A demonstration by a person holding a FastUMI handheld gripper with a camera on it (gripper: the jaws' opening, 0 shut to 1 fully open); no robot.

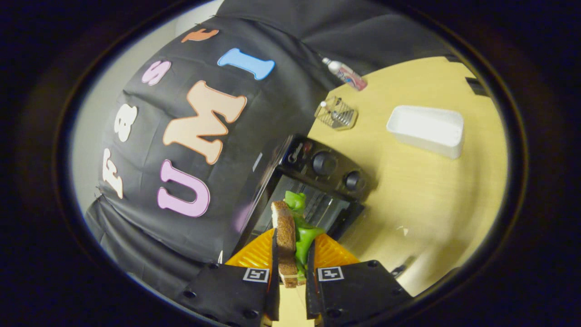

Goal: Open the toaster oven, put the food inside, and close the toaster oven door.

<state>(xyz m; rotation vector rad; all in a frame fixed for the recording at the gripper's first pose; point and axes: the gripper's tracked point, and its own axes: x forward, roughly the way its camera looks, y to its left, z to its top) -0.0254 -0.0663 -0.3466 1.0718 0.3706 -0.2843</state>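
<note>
A sandwich of brown bread and green lettuce is gripped between both fingers of the black tongs, low in the frame's centre, above an orange ridged plate. Just beyond stands the black toaster oven on the pale wooden desk.

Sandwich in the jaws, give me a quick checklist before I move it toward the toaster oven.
1. Grip: the gripper has both jaws pressed on the sandwich, bread on one side, green filling on the other. Ok.
2. Sandwich whole: filling bulges out toward the oven but stays between the slices. Ok.
3. Toaster oven door: whether it is open or closed, cannot tell.
4. Path: oven lies just beyond the sandwich, nothing between them. Ok.
5. Orange plate: under the sandwich; whether the sandwich has lifted free of it, cannot tell.
6. White container and wire rack: far off to the side. Ok.
</note>
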